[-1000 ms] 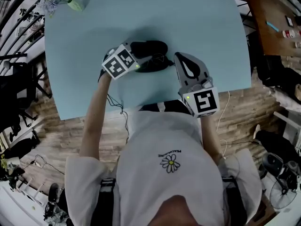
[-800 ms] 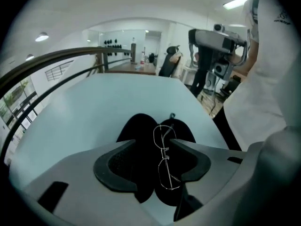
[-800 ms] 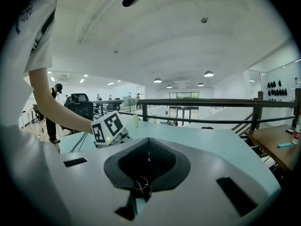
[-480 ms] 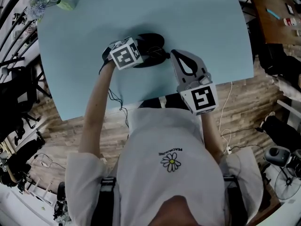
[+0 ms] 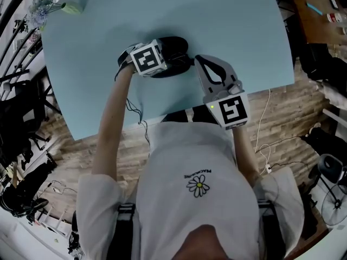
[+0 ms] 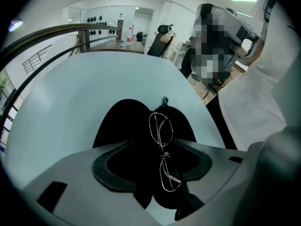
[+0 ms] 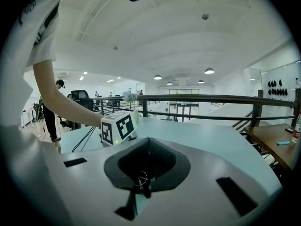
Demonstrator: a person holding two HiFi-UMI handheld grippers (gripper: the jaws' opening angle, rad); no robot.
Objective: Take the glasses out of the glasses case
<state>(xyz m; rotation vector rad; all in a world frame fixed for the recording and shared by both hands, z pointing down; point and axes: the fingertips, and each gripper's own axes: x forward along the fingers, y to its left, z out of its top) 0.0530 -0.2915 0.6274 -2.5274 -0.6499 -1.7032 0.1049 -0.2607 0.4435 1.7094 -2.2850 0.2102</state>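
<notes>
Glasses case (image 6: 117, 121) lies open on the blue table (image 5: 227, 20). The right gripper (image 7: 148, 160), jaws together, is near it. The left gripper (image 6: 157, 163) is clamped on the glasses (image 6: 163, 150), just over the case. I judge that only lifting them clear remains.

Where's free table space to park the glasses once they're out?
Open: the table beyond the case to the far edge, and right of the right gripper. Crowded: near middle, where left gripper, glasses and case bunch. Flowers take the far-left corner.
</notes>
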